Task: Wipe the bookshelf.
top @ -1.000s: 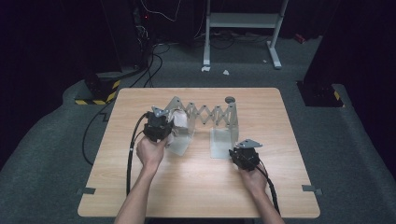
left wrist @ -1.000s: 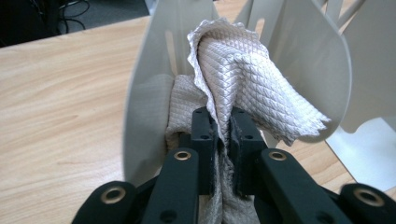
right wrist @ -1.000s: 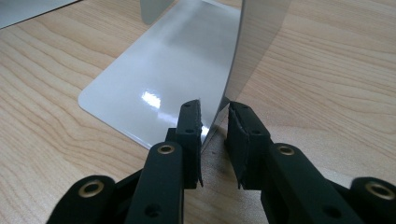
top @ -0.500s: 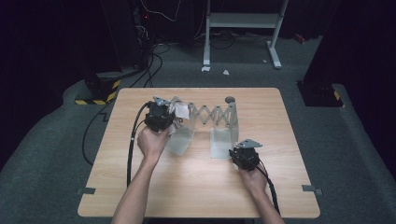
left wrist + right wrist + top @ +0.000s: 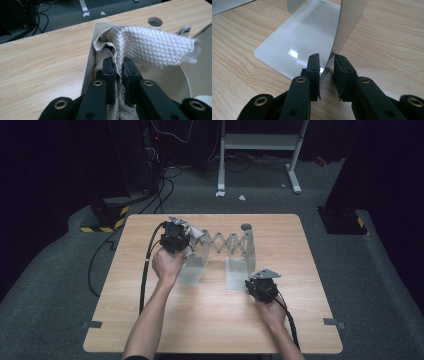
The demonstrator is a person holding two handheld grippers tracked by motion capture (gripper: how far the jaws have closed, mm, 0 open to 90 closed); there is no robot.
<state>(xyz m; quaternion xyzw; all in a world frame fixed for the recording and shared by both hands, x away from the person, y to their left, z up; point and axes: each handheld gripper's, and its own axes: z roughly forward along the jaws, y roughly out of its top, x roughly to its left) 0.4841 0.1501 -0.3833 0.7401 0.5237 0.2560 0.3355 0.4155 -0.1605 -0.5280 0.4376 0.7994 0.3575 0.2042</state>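
A metal rack with a scissor lattice (image 5: 225,242) stands mid-table between two L-shaped end plates. My left gripper (image 5: 184,239) (image 5: 117,62) is shut on a grey quilted cloth (image 5: 198,235) (image 5: 150,45), which drapes over the top edge of the left end plate (image 5: 194,270) (image 5: 89,52). My right gripper (image 5: 256,279) (image 5: 326,58) sits low at the near corner of the right end plate (image 5: 235,274) (image 5: 307,32). Its jaws are closed on the upright part's edge, just above the tabletop.
The wooden table (image 5: 210,320) has a round cable hole (image 5: 246,226) (image 5: 155,21) behind the rack. Cables trail from both grippers toward the near edge. Beyond the table are a dark carpet, a white stand's legs (image 5: 295,180) and equipment at the left.
My left hand has carried the cloth up and away from me, toward the far left end of the rack. The right hand has held still.
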